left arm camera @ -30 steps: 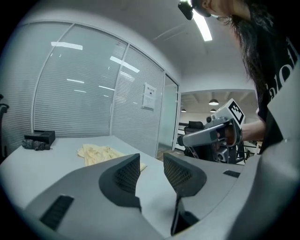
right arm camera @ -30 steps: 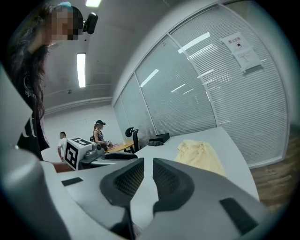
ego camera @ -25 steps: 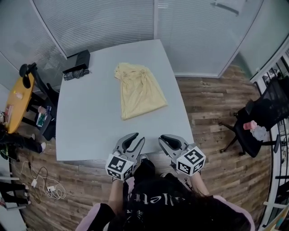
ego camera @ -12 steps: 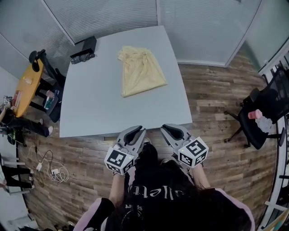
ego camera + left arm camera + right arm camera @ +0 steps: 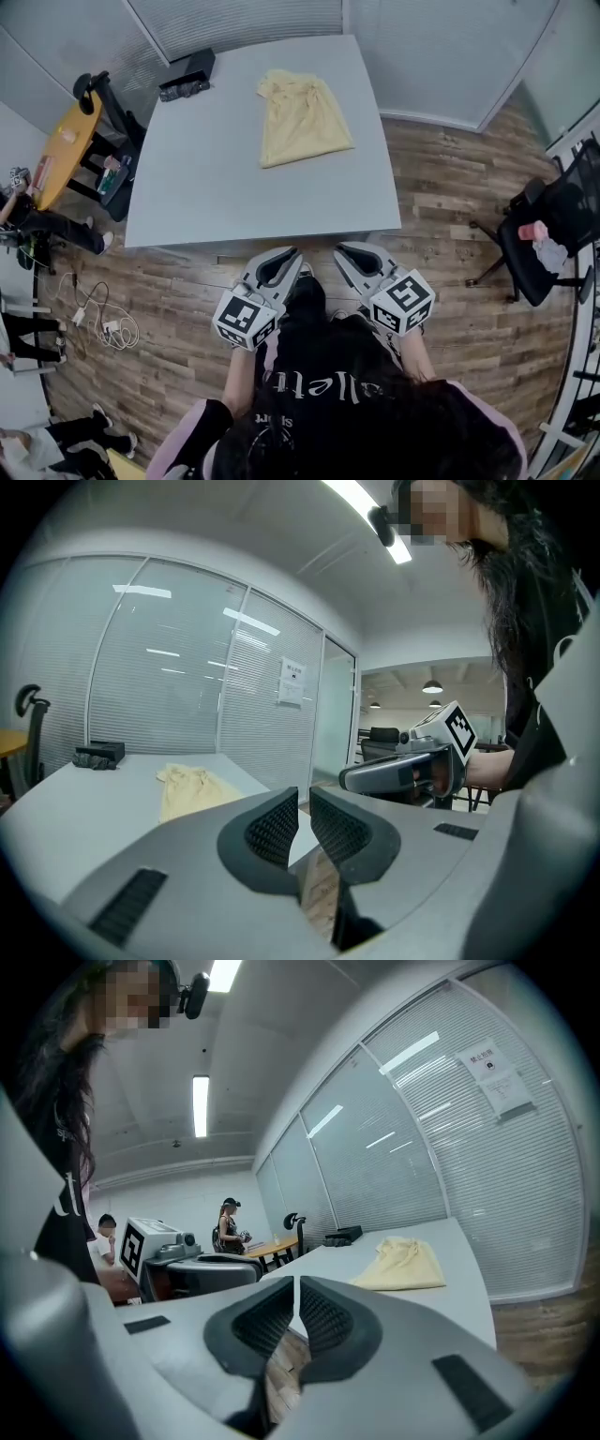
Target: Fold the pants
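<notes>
The pants are light yellow and lie flat on the far part of the gray table, a bit to the right side. They are well apart from both tongs.

The left tongs are closing. Only a thin slit is left between the two pads, and nothing is in it. The right tongs are closing too, with the same thin slit and nothing inside. Both tongs are held side by side, close to the person's dark shirt. They point at the table but hang over the wooden floor, just short of the near edge.

A black box sits on the far left corner of the table.

I think no fold is being made right now, because nothing touches the pants. They look like one piece with a bunched top end, but I cannot tell how many folds are in them. If more folding is needed, the person must step up to the table, open the tongs wide, reach far across, and pinch an edge of the cloth.
</notes>
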{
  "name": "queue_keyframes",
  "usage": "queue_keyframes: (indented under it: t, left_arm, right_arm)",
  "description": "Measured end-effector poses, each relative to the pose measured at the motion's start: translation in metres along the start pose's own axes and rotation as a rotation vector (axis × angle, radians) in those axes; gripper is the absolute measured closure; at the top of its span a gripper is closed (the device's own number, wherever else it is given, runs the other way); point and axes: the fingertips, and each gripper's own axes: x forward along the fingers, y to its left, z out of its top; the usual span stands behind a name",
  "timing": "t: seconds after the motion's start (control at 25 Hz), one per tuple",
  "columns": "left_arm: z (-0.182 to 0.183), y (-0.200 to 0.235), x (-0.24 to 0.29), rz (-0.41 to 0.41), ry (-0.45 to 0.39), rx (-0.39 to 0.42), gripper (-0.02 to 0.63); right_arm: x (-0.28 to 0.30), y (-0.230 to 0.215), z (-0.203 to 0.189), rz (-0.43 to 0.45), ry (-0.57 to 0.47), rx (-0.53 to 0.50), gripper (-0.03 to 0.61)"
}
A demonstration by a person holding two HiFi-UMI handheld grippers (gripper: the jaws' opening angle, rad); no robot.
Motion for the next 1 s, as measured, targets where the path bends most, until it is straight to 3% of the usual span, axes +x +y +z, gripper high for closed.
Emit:
queue_keyframes:
  t: [1.0]
  left_arm:
    - [0.004, -0.022, -0.007, -0.037, -0.008, 0.032, 0.555]
  right_arm:
    - [-0.016, 0.011, 0.004, -0.009, -0.003, -0.054, 0.549]
